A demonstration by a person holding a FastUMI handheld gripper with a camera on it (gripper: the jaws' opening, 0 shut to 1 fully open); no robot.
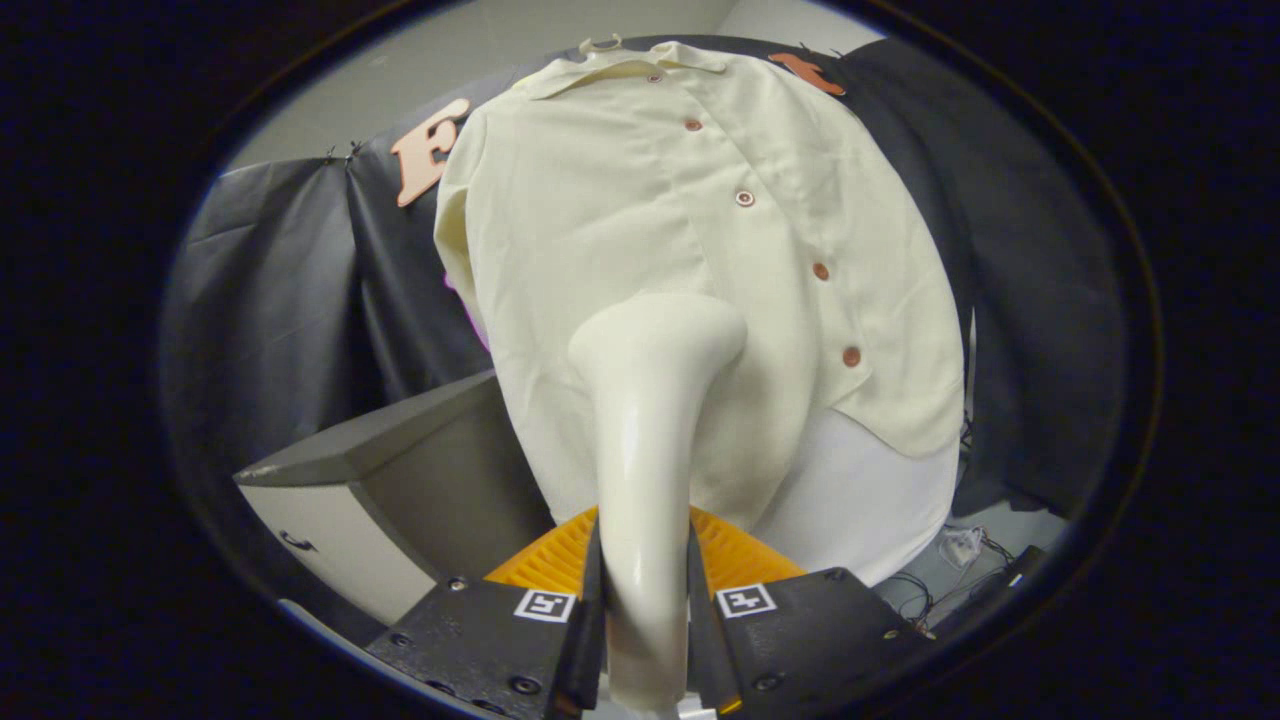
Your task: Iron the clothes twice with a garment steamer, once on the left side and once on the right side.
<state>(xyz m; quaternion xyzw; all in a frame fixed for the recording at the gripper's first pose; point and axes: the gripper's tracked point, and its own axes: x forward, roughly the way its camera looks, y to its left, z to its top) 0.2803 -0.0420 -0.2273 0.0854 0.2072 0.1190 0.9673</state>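
A cream button-up shirt (640, 220) hangs on a hanger (600, 44) in front of the black cloth wall, its row of brown buttons (745, 198) running down the right half. My gripper (644, 600) is shut on the handle of a cream garment steamer (645, 450). The steamer rises from between my fingers, and its head (660, 330) rests against the lower middle of the shirt, left of the button row. A white layer (860, 500) hangs below the shirt's hem.
A grey-topped cabinet (400, 470) with a white front stands to the lower left, close to the shirt's hem. Cables and a small white device (960, 545) lie on the floor at the lower right. An orange ribbed part (560, 560) sits just behind my fingers.
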